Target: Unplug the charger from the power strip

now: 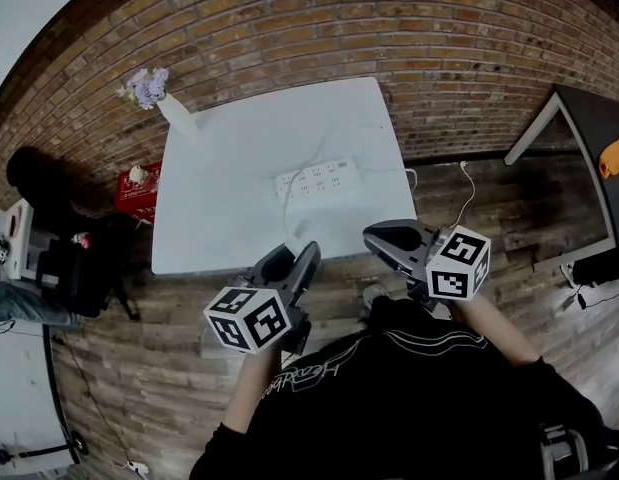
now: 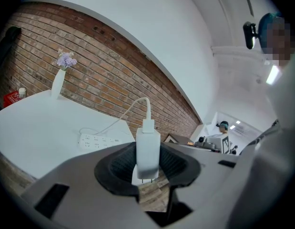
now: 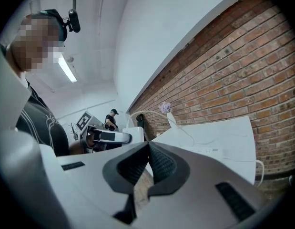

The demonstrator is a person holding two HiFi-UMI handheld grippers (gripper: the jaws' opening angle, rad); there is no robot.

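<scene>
My left gripper (image 2: 148,163) is shut on a white charger (image 2: 147,151), which stands upright between the pads with its prongs bare below. The charger's white cable (image 2: 133,109) arcs back over the white table (image 2: 37,128) towards the white power strip (image 2: 100,140). In the head view the power strip (image 1: 314,180) lies mid-table, and the left gripper (image 1: 307,258) hovers off the table's near edge. My right gripper (image 1: 374,236) is beside it, to its right. In the right gripper view the right gripper (image 3: 148,151) is shut with nothing between its pads.
A white vase of purple flowers (image 1: 164,103) stands at the table's far left corner against the brick wall. A red box (image 1: 137,190) and a black bag (image 1: 79,268) sit on the floor at left. A dark table (image 1: 589,138) stands at right.
</scene>
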